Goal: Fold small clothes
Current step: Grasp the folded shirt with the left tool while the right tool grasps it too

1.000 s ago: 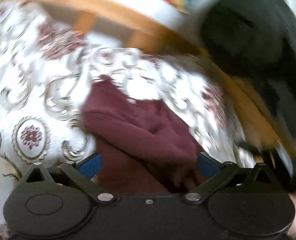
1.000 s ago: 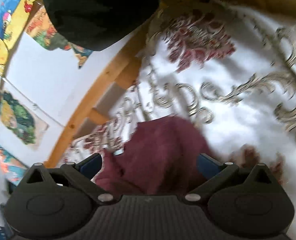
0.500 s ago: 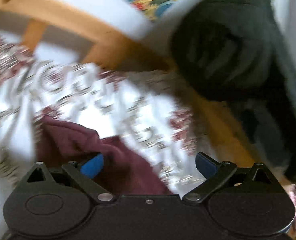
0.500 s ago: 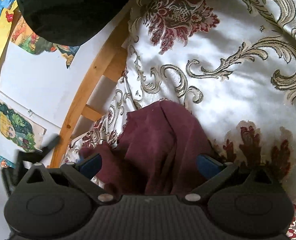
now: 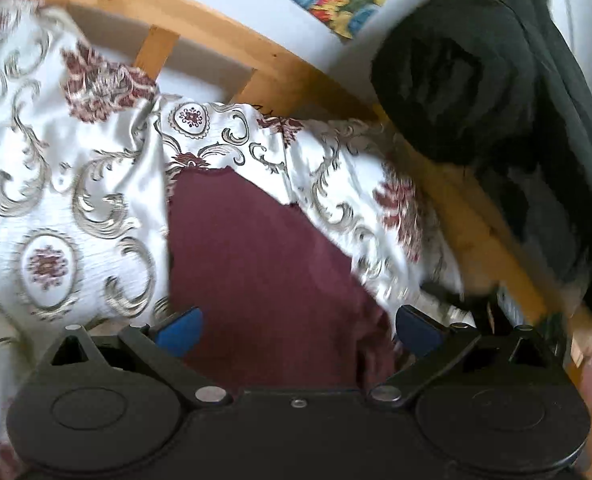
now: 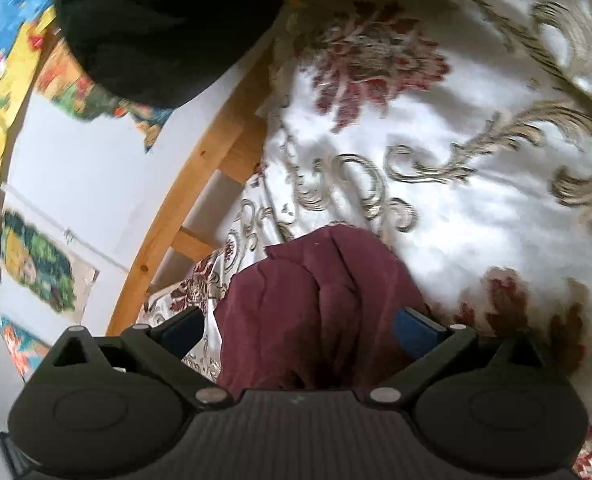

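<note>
A small maroon garment (image 5: pixel 255 260) lies on the white bedspread (image 5: pixel 75 208) with its scroll and flower pattern. In the left wrist view it spreads fairly flat, its far edge straight, and runs back between the fingers of my left gripper (image 5: pixel 298 330), which is open with its blue pads (image 5: pixel 177 330) wide apart. In the right wrist view the same maroon garment (image 6: pixel 324 300) is bunched in folds between the fingers of my right gripper (image 6: pixel 300 330), also open. The cloth's near part is hidden under both gripper bodies.
A wooden bed rail (image 5: pixel 255 56) with slats runs along the bedspread's far edge, against a white wall (image 6: pixel 75 168) with colourful pictures (image 6: pixel 35 264). A bulky black garment (image 5: pixel 476 80) hangs over the rail's corner, also seen as the black garment (image 6: pixel 155 20) at upper left.
The left gripper's view has swung back over the garment, which now lies flatter and more spread than a second ago. The right gripper has shifted slightly; the cloth stays bunched between its fingers.
</note>
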Tool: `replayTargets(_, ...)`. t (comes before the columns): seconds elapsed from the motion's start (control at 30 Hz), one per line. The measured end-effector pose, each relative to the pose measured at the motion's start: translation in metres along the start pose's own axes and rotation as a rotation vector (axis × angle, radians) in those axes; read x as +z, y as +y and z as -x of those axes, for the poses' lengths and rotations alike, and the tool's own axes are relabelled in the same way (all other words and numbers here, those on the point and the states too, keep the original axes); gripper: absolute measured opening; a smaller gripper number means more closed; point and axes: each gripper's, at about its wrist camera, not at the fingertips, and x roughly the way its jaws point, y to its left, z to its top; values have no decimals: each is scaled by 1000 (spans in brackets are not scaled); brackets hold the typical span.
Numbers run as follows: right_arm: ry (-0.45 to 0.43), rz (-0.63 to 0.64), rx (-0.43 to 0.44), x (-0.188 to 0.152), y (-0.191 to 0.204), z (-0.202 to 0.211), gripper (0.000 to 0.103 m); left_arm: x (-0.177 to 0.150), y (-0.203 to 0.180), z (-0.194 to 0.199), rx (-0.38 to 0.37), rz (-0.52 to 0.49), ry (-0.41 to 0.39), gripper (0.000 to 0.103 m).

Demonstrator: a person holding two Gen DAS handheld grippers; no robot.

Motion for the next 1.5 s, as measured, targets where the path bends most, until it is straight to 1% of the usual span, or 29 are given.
replayTargets(0.07, 6, 101, -10, -5, 10, -9, 103, -11, -9, 3, 16, -101, 20, 102)
replayTargets(0.17, 13, 277, -67, -16, 28, -22, 102, -28, -23, -3, 34, -275, 79, 102)
replayTargets(0.2, 18, 321, -80, -20, 33, -26, 100, -33, -26, -6, 38, -306, 100, 102)
replayTargets(0.27, 31, 375, -90, -25, 37, -31, 97, -42, -32, -12, 24, -362, 139, 102)
replayTargets(0.33, 38, 390, -81, -29, 37, -33, 93, -50, -37, -13, 10, -417, 162, 102)
replayTargets(0.37, 38, 393, -76, -31, 36, -34, 92, -54, -40, -15, 17, -452, 170, 102)
replayTargets(0.5, 47, 422, -75, -34, 38, -39, 83, -68, -52, -18, 82, -624, 184, 102)
replayTargets(0.57, 55, 429, -78, -35, 39, -41, 82, -71, -56, -19, 99, -689, 186, 101)
replayTargets(0.67, 60, 433, -86, -37, 40, -42, 80, -78, -63, -19, 109, -776, 190, 91)
replayTargets(0.73, 57, 437, -97, -37, 40, -44, 77, -84, -67, -21, 140, -843, 184, 86)
replayTargets(0.8, 50, 441, -105, -37, 40, -45, 75, -87, -70, -23, 166, -890, 172, 78)
replayTargets(0.83, 46, 447, -112, -38, 41, -46, 70, -88, -71, -24, 173, -901, 170, 75)
replayTargets(0.87, 42, 456, -122, -38, 42, -46, 67, -88, -71, -25, 179, -907, 167, 70)
replayTargets(0.9, 39, 465, -130, -39, 42, -47, 60, -88, -71, -25, 180, -908, 163, 62)
replayTargets(0.93, 35, 475, -135, -39, 43, -47, 49, -87, -71, -25, 174, -904, 160, 59)
replayTargets(0.97, 31, 483, -142, -39, 44, -47, 42, -86, -71, -24, 169, -897, 155, 51)
replayTargets(1.0, 28, 489, -148, -39, 44, -47, 30, -85, -70, -23, 162, -891, 147, 45)
replayTargets(1.03, 22, 493, -157, -38, 45, -47, 22, -85, -70, -23, 156, -888, 141, 42)
replayTargets(1.1, 7, 497, -173, -37, 47, -44, 16, -84, -70, -23, 146, -877, 137, 31)
replayTargets(1.2, -18, 523, -184, -35, 54, -39, 11, -80, -69, -20, 119, -815, 129, 20)
replayTargets(1.27, -44, 547, -182, -33, 59, -34, 10, -75, -67, -18, 90, -760, 113, 18)
replayTargets(1.33, -70, 571, -181, -30, 64, -28, 10, -69, -69, -17, 57, -730, 94, 17)
replayTargets(1.5, -126, 570, -183, -16, 66, -8, 10, -68, -84, -17, -26, -729, 80, 17)
